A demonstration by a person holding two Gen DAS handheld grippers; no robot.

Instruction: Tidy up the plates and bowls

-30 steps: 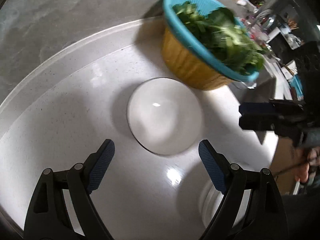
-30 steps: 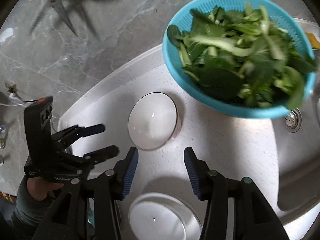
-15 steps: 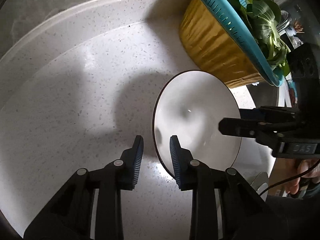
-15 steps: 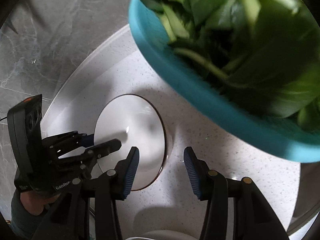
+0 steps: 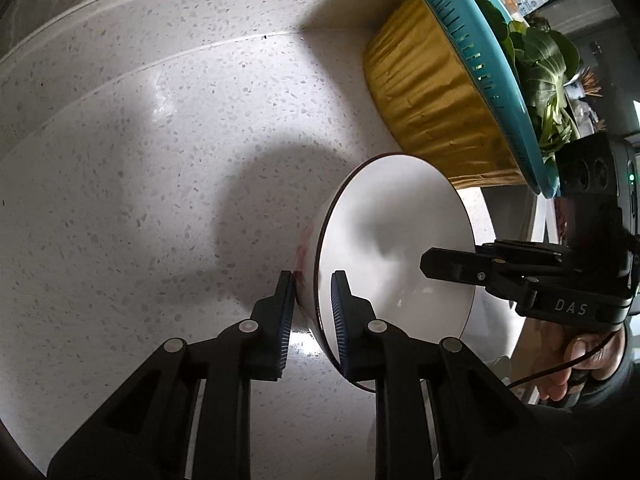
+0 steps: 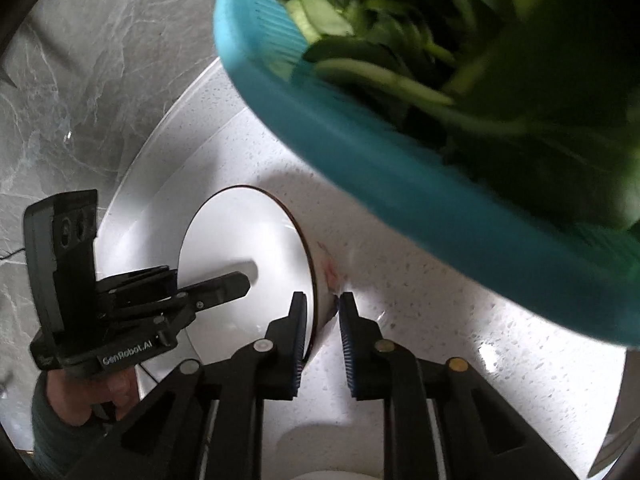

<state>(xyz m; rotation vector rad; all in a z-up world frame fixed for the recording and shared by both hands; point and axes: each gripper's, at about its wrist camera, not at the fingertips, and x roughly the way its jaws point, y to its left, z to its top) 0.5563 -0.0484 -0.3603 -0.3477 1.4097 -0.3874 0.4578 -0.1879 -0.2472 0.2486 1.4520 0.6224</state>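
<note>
A white bowl [image 5: 400, 220] with a thin dark rim sits in a white speckled sink [image 5: 160, 160]. My left gripper [image 5: 312, 276] straddles its near rim, one pad outside the wall and one inside, jaws closing onto the wall. In the right wrist view the same bowl [image 6: 240, 232] has my right gripper [image 6: 323, 296] on the opposite rim, jaws closing with the wall pinched between the pads. Each gripper shows in the other's view: the right gripper [image 5: 452, 260] reaches into the bowl from the right, the left gripper [image 6: 236, 284] from the left.
A blue colander [image 5: 472, 60] full of green leaves sits in a yellow basin [image 5: 432, 112] just behind the bowl and overhangs it [image 6: 360, 152]. Grey marble counter [image 6: 80, 80] borders the sink. A person's hand [image 5: 580, 360] holds the right gripper.
Both grippers have come down to the bowl from either side. Their jaws, wide apart a second ago, have narrowed onto opposite parts of its rim.
</note>
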